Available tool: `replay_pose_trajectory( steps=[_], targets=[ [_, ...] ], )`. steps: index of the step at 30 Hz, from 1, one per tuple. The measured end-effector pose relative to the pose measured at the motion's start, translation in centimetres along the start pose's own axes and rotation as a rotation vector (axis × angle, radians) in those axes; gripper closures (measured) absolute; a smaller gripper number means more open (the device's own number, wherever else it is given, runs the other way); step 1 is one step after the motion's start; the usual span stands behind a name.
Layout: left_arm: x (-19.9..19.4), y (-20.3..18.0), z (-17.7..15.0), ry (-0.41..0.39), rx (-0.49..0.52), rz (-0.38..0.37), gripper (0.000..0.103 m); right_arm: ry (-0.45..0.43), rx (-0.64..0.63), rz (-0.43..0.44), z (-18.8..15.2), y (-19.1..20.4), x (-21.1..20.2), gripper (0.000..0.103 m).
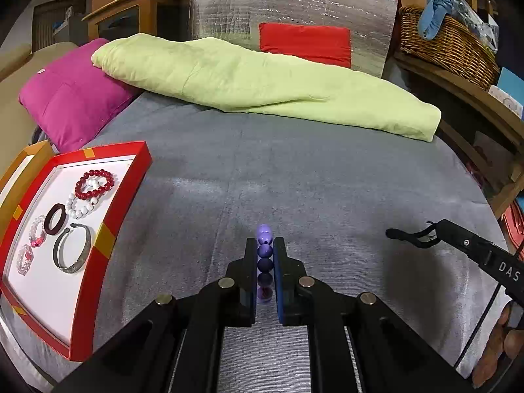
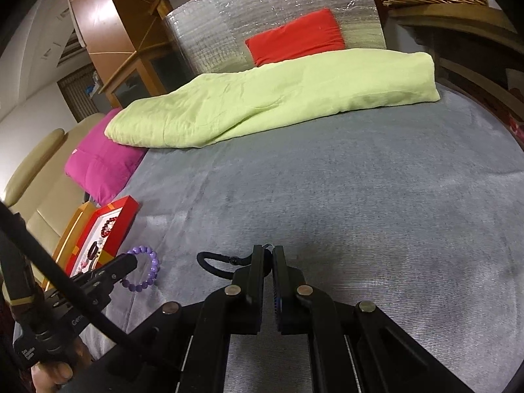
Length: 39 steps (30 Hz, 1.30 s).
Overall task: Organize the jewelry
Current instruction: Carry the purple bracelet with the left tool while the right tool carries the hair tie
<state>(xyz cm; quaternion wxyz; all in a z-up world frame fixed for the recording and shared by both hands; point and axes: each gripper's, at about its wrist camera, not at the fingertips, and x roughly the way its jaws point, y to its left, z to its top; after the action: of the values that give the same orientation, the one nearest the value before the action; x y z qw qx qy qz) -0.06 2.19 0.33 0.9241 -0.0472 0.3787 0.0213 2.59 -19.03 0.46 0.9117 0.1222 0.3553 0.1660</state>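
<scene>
Your left gripper (image 1: 265, 245) is clamped on one purple bracelet (image 1: 264, 262): the beads stand edge-on between the pads, ring plane running straight ahead along the fingers, top bead just past the tips. From the right wrist the same bracelet (image 2: 144, 270) shows as a full ring hanging at the left gripper's (image 2: 126, 262) tip, just above the grey blanket (image 2: 327, 196).

Your right gripper (image 2: 268, 252) is closed on one black hair tie (image 2: 216, 263); its loop trails out left of the jaws, long axis roughly crosswise, though the pinched end is hard to make out.

Left of the left jaws and a little ahead lies one red tray (image 1: 127, 203). In it you have six pieces, as far as the edge blur allows: a silver cuff (image 1: 73, 249), a dark ring (image 1: 56, 218), a white bracelet (image 1: 80, 206), a red bracelet (image 1: 95, 180) and two clear-pink ones (image 1: 31, 242).

Farther ahead: one green quilt (image 1: 262, 85), one magenta pillow (image 1: 72, 95), one red pillow (image 1: 304, 42).
</scene>
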Motion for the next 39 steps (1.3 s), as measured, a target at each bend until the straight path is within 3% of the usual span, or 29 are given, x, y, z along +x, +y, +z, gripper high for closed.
replay_pose_trajectory(
  steps=[39],
  targets=[
    [0.1,1.4,-0.1,0.012,-0.043,0.029,0.094,0.011,-0.048,0.021,-0.4,1.2,0.3,0.098]
  ],
)
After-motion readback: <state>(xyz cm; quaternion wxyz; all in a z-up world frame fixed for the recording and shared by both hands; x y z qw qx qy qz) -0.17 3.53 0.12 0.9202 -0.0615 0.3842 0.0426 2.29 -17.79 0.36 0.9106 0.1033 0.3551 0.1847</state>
